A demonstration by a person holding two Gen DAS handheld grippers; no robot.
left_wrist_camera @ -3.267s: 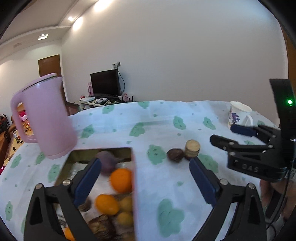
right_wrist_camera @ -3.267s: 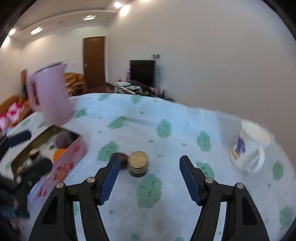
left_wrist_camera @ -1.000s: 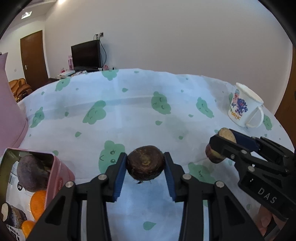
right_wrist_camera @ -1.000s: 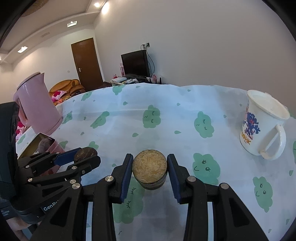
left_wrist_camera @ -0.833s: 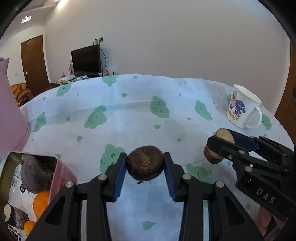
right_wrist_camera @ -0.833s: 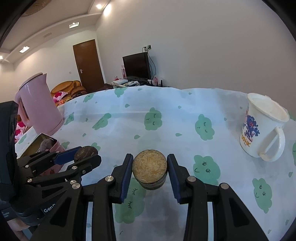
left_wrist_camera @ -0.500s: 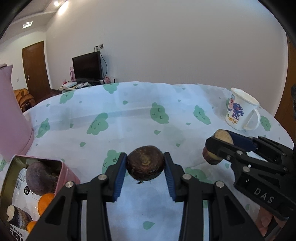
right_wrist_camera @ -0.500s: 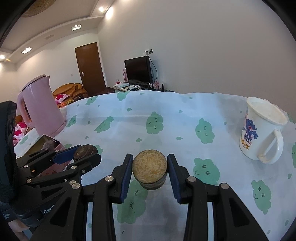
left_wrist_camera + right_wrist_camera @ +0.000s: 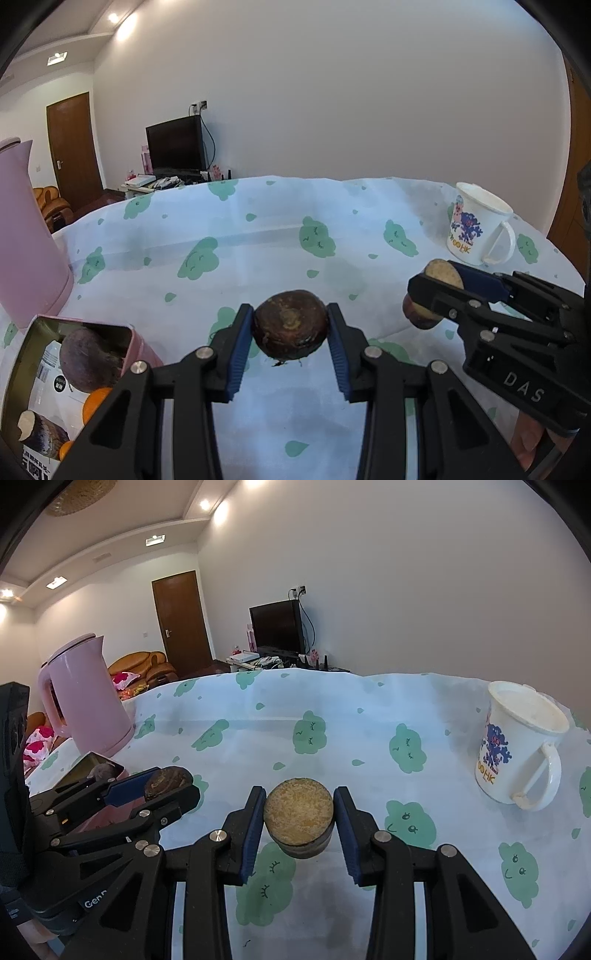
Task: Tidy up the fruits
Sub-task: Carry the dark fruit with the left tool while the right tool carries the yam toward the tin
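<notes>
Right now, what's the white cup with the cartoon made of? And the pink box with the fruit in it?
The white cup looks like glazed ceramic, or maybe enamel: smooth, slightly glossy, with a thick rim and a printed cartoon. The pink box looks like painted metal, a tin: its inner wall is dull gold and faintly reflective, with thin edges and rounded corners. Neither can be told for sure from the pictures.

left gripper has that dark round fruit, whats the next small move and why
Probably carry it left and lower it over the pink tin. The left gripper is shut on the dark round fruit, held above the tablecloth, and the tin already holds fruit.
</notes>
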